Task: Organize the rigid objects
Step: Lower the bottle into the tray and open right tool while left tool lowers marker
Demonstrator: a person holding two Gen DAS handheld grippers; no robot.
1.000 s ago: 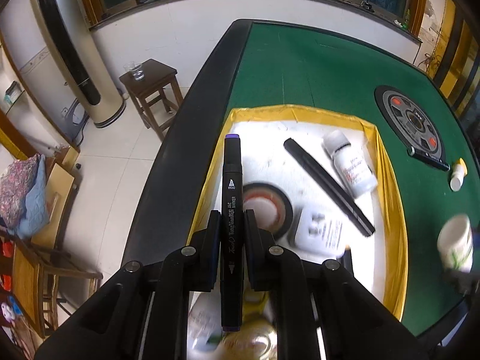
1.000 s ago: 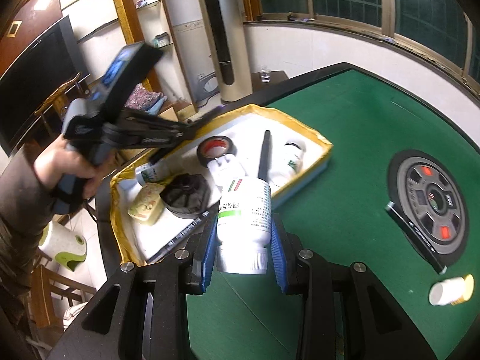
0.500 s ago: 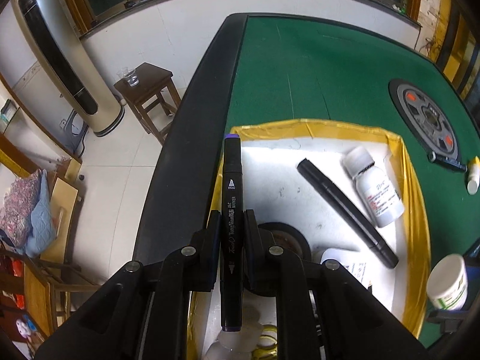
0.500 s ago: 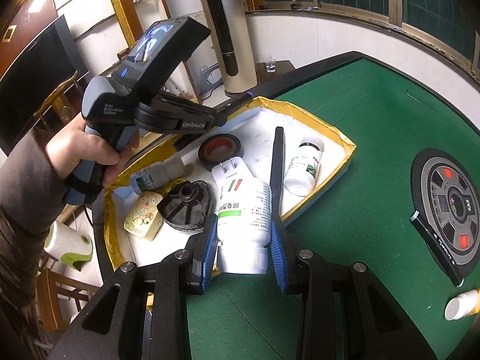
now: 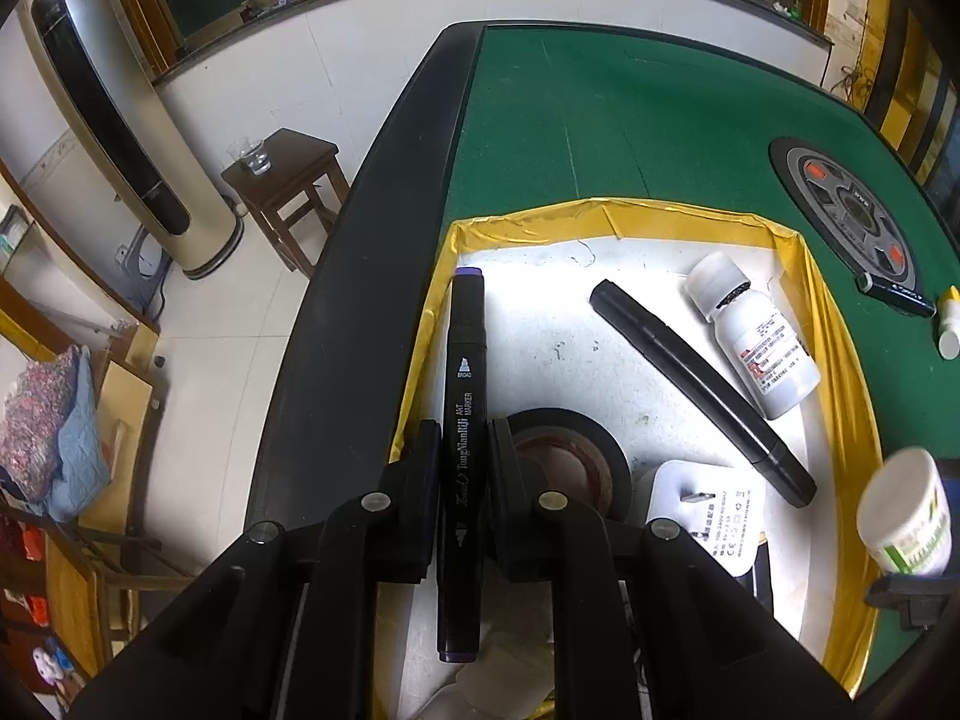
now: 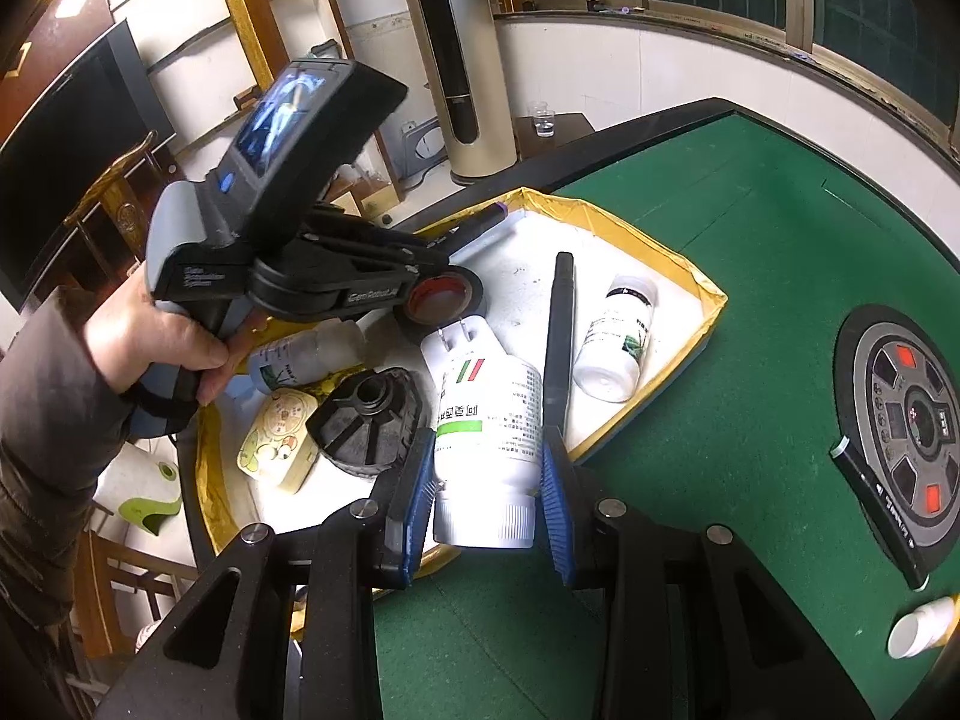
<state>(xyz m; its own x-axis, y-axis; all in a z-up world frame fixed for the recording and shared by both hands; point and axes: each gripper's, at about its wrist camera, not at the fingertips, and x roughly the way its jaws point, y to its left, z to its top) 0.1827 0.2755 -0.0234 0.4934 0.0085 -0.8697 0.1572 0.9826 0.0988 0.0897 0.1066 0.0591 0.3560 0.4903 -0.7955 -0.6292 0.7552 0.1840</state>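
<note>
Two grips I hold over the yellow-edged tray (image 5: 837,324) on the green table (image 5: 630,120): my right gripper (image 6: 487,483) clamps a white pill bottle (image 6: 487,420), possibly just above the near rim; my left gripper (image 5: 461,456) pinches a black art marker (image 5: 463,420) above the tray's left side.

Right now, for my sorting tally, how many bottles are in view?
4: the held bottle in the right tool; a white bottle and a cloudy bottle in the tray; a small bottle on the felt. Others may be hidden.
</note>
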